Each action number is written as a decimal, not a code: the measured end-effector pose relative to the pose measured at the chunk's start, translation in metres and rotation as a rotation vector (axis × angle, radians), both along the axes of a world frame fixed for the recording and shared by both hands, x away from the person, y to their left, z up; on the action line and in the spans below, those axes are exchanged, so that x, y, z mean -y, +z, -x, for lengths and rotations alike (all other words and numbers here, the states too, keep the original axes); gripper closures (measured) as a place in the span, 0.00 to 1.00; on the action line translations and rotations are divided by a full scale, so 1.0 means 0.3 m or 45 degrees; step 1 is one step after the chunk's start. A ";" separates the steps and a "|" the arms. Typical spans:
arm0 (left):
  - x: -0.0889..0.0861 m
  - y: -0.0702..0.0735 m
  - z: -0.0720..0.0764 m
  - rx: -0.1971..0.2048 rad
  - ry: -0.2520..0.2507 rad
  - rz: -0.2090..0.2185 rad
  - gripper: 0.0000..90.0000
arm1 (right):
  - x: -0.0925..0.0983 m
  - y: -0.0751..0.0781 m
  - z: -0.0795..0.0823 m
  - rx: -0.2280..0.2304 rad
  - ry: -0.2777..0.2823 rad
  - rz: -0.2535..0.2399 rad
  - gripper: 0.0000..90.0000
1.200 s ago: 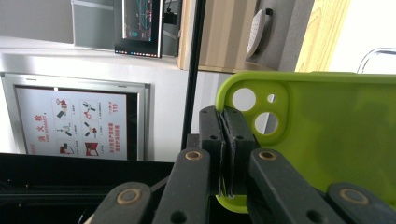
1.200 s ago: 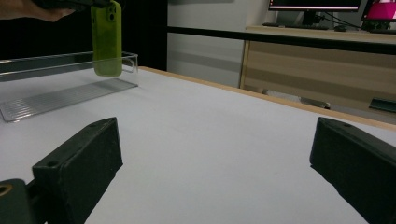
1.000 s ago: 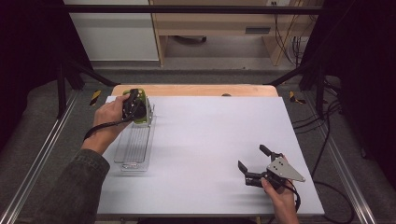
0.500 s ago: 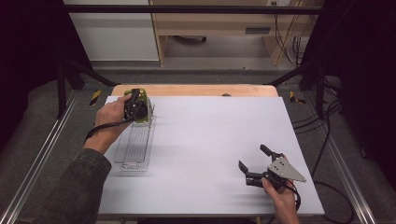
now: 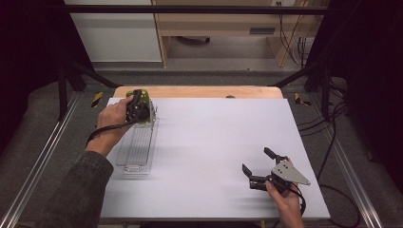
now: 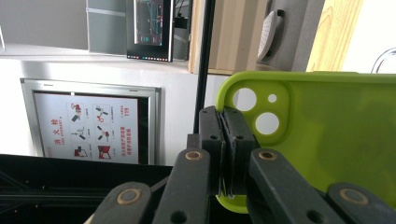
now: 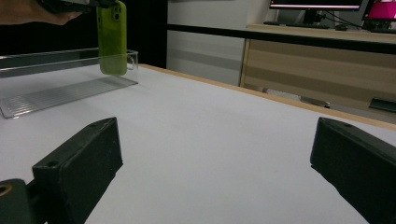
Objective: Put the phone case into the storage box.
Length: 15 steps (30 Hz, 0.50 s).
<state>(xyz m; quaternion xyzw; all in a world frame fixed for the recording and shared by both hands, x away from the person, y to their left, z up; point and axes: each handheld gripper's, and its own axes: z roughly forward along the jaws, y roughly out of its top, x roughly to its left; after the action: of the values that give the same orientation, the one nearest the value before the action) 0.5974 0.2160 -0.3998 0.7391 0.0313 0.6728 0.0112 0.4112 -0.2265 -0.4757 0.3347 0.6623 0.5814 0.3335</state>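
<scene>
— Jaws, left gripper [image 6: 225,154]? 
— Clamped on a green phone case [image 6: 322,135], held upright over the far end of the clear tray [image 5: 135,152].
— Right gripper [image 5: 263,167]? 
— Spread wide, empty, low over the desk [image 5: 214,142], well apart.
— Advice? 
— Likely bound for the tray: lower squarely between the walls before releasing.

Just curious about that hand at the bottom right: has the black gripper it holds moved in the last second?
No. The right gripper sits at the same spot near the table front right corner, fingers apart.
</scene>
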 end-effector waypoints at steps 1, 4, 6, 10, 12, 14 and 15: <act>0.000 -0.001 -0.001 -0.002 0.005 -0.003 0.97 | 0.000 0.000 0.000 0.000 0.000 -0.001 0.02; 0.000 -0.008 -0.003 0.000 0.002 -0.010 0.97 | 0.000 0.000 -0.001 0.000 0.003 0.000 0.02; 0.004 -0.010 -0.002 0.001 -0.002 -0.014 0.97 | 0.000 0.000 -0.002 0.000 0.002 0.001 0.02; 0.013 -0.014 -0.002 -0.002 -0.004 -0.021 0.97 | 0.001 0.001 0.000 0.000 0.003 -0.001 0.02; 0.014 -0.014 -0.003 -0.001 -0.005 -0.021 0.97 | 0.002 0.001 0.001 0.002 0.002 -0.002 0.02; 0.017 -0.016 -0.004 -0.001 -0.004 -0.020 0.97 | 0.002 0.001 0.000 0.001 0.001 -0.001 0.02; 0.019 -0.017 -0.004 0.000 -0.005 -0.021 0.97 | 0.001 0.000 -0.001 0.001 0.002 0.000 0.02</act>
<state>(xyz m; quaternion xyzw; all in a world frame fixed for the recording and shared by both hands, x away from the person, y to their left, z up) 0.5987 0.2105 -0.4049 0.7392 0.0242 0.6730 0.0064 0.4116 -0.2269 -0.4756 0.3340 0.6625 0.5818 0.3333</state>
